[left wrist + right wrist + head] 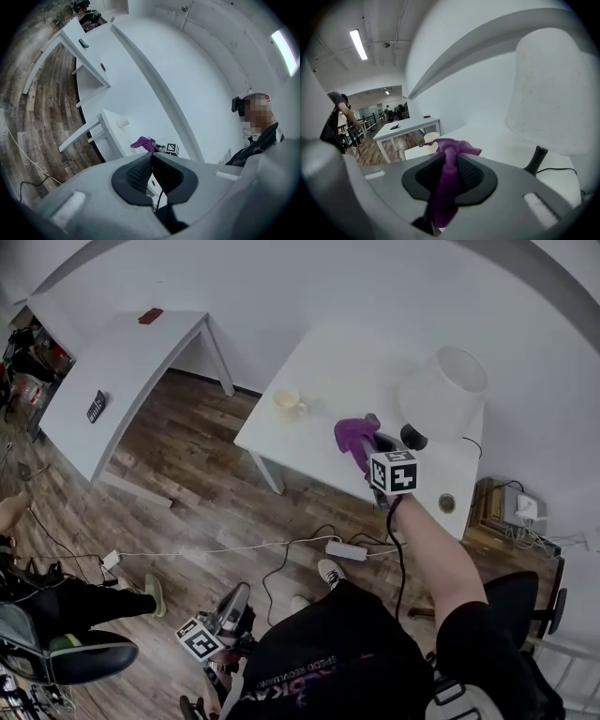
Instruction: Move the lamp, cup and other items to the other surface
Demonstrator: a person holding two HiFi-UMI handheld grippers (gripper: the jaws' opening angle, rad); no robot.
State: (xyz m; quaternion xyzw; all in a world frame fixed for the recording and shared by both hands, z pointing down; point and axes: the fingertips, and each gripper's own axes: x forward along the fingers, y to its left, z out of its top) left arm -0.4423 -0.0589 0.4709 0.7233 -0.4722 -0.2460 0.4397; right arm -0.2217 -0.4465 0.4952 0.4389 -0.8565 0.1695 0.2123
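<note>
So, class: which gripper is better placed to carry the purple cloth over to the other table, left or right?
Right. The right gripper is shut on the cloth over the table with the lamp; the left gripper hangs low, shut and empty.

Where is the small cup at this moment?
In the head view the cup stands on the nearer white table, near its left edge, left of the purple cloth and the lamp.
</note>
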